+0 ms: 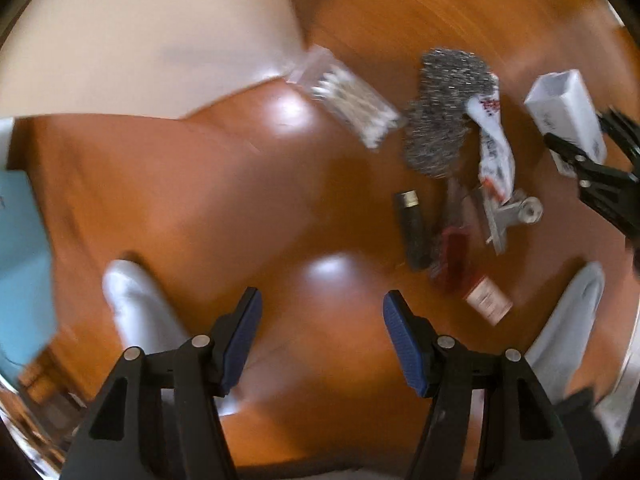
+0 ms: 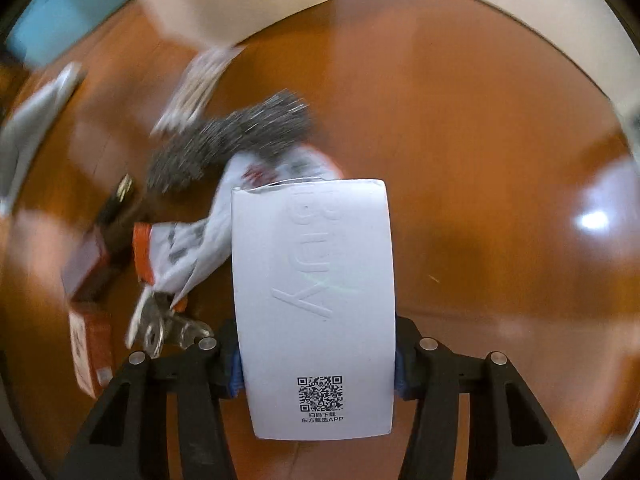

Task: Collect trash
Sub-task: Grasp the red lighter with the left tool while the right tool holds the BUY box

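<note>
My right gripper (image 2: pixel 318 372) is shut on a white cardboard box (image 2: pixel 316 280) with a QR code, its blue pads pressed against the box's two long sides. The left wrist view shows the same box (image 1: pixel 568 116) at the far right, with the right gripper (image 1: pixel 592 164) on it. My left gripper (image 1: pixel 322 336) stands open over bare wooden table (image 1: pixel 280 200), nothing between its fingers. A pile of litter lies beside the box: steel wool (image 1: pixel 444 108), a crumpled white wrapper (image 1: pixel 494 144), a bag of cotton swabs (image 1: pixel 352 100), a metal clip (image 1: pixel 516 212) and a dark cylinder (image 1: pixel 414 228).
A white crumpled tissue (image 1: pixel 136 308) lies just left of my left gripper. A small red-and-white packet (image 1: pixel 488 300) and a pale cloth-like thing (image 1: pixel 568 320) sit to its right. A blue object (image 1: pixel 20 260) is at the left edge and a large white sheet (image 1: pixel 140 40) at the back.
</note>
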The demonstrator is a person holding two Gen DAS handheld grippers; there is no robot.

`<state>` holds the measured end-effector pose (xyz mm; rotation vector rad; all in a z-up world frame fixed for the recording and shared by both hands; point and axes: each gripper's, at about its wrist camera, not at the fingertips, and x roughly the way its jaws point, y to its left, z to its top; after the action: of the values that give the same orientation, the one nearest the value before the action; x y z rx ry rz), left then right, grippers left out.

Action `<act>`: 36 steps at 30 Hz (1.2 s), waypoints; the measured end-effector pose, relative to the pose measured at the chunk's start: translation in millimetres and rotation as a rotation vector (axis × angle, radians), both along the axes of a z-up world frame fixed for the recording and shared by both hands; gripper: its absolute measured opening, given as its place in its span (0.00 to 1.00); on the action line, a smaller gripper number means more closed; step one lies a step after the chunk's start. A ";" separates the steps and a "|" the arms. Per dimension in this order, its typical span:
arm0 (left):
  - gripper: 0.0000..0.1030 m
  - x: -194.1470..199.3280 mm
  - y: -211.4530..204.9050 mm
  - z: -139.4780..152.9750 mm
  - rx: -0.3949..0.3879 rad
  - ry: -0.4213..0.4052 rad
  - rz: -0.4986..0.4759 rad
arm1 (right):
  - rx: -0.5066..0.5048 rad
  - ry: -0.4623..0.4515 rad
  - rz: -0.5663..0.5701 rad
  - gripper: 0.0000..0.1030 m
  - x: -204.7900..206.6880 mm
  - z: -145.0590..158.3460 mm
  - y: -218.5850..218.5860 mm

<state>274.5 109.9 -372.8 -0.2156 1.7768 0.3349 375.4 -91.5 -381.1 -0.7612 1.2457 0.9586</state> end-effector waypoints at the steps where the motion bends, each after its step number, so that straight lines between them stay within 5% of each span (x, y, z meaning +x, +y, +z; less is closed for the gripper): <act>1: 0.60 1.7 -11.6 -6.7 0.001 -0.018 -0.003 | 0.043 0.014 -0.106 0.54 8.2 8.3 -12.3; 4: 0.60 2.7 -47.0 -33.9 -0.041 -0.046 0.046 | 0.148 0.084 -0.325 0.54 22.1 19.4 -44.1; 8: 0.60 0.6 -76.3 -67.2 -0.056 -0.050 0.130 | 0.182 0.105 -0.421 0.54 20.0 19.8 -69.5; 15: 0.60 14.2 -88.2 -84.1 -0.015 -0.137 0.110 | 0.194 0.154 -0.463 0.54 16.1 20.8 -102.5; 23: 0.60 17.8 -89.7 -101.8 -0.008 -0.138 0.100 | 0.219 0.202 -0.521 0.55 9.5 10.4 -117.6; 33: 0.47 2.2 -95.7 -102.3 -0.049 -0.138 0.046 | 0.220 0.207 -0.519 0.55 7.3 6.5 -109.5; 36: 0.29 9.9 -85.2 -73.3 -0.089 -0.179 0.033 | 0.221 0.209 -0.522 0.55 7.3 6.3 -106.4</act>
<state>284.4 24.7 -446.1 -0.3282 1.6136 0.2519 382.6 -197.9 -374.8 -0.1446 1.3980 0.7356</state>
